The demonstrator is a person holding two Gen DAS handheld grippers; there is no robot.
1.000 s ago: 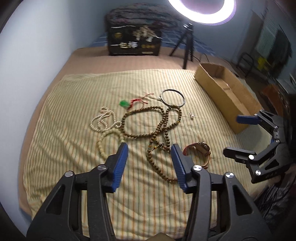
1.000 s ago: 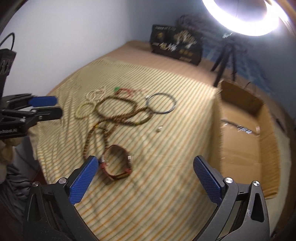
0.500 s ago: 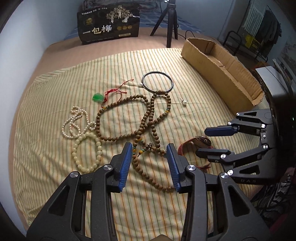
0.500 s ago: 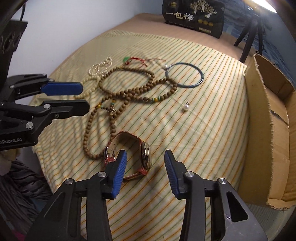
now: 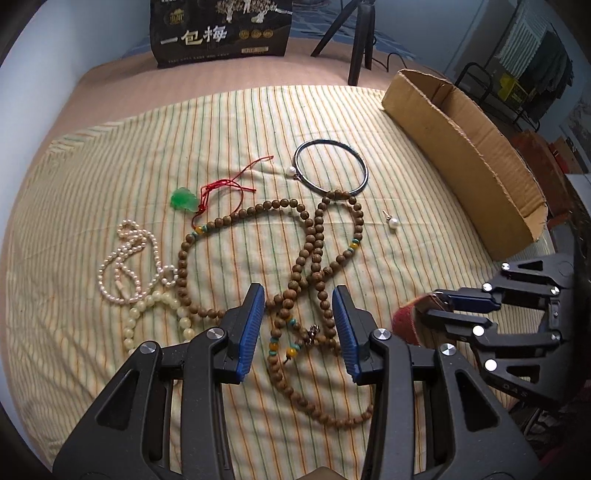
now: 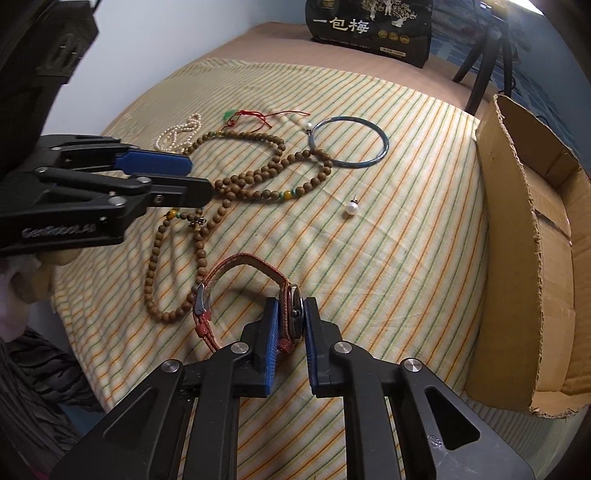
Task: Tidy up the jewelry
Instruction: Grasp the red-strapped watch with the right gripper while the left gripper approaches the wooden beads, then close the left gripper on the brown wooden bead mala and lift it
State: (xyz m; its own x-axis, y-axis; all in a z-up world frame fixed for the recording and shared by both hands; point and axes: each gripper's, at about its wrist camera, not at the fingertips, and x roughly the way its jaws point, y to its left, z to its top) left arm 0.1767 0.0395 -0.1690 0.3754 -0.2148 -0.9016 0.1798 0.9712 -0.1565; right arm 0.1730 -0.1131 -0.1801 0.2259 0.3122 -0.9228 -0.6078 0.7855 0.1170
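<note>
Red-strap wristwatch (image 6: 291, 314) at near edge of striped cloth (image 6: 406, 229), its case pinched btwn the blue pads of the right gripper (image 6: 290, 314). Jaws have just been closing and now press on both sides of the case; strap loops up and away w/ buckle end on the cloth.

Just left of the watch: long brown wooden bead necklace (image 5: 314, 251), tangled in loops. Left gripper (image 5: 298, 299) hovers over its tasselled middle, jaws partly open, beads btwn the fingers but pads not touching them; nothing held.

Further out: cream bead bracelet (image 5: 155, 314) and pearl strand (image 5: 125, 258) on the necklace's far-left side, touching each other. Green pendant on red cord (image 5: 184, 199) beyond them. Dark blue bangle (image 6: 351, 142) overlaps necklace's top loop. Single pearl earring (image 6: 351, 209) lies apart, btwn bangle and watch.

Open cardboard box (image 6: 517, 258) along cloth's right side. Black printed bag (image 5: 221, 33) and tripod legs (image 5: 358, 44) at back.
</note>
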